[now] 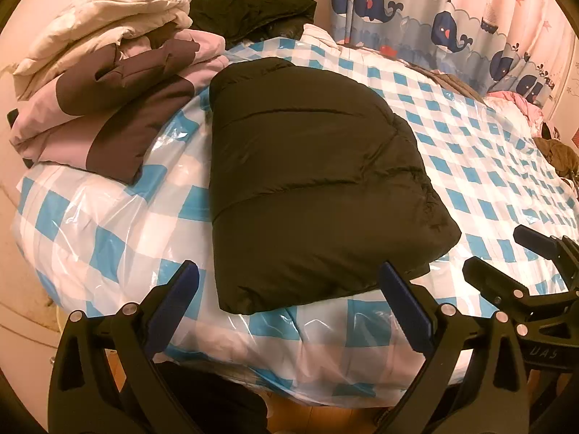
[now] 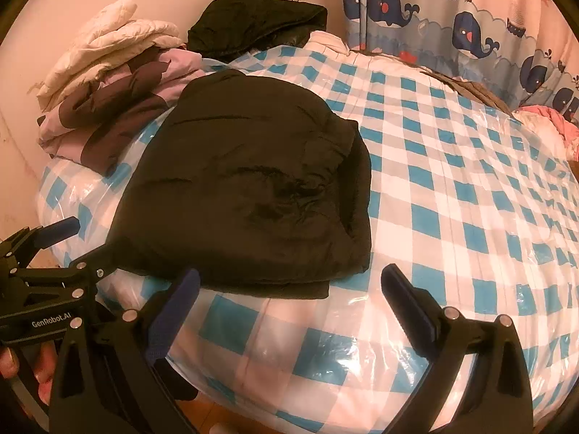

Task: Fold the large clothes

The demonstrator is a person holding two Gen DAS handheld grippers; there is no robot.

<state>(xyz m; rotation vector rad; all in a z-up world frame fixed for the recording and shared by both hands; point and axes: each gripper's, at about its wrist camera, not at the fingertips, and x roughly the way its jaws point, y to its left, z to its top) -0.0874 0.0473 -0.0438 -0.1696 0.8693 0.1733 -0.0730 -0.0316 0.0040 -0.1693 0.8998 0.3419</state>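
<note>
Both my left hand-held gripper (image 1: 287, 300) and right hand-held gripper (image 2: 289, 303) hang spread apart, empty. The black puffer jacket (image 1: 307, 181) looks light, puffy and slippery, so I'd pinch its near hem.

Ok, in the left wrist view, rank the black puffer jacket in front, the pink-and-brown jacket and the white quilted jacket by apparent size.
1. Black puffer jacket, though nearest the camera.
2. Pink-and-brown jacket.
3. White quilted jacket, farthest and partly covered, so its place is unsure.

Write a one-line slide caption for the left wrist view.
Folded black jacket on the checked bed, both grippers open and empty: left gripper, right gripper.
</note>
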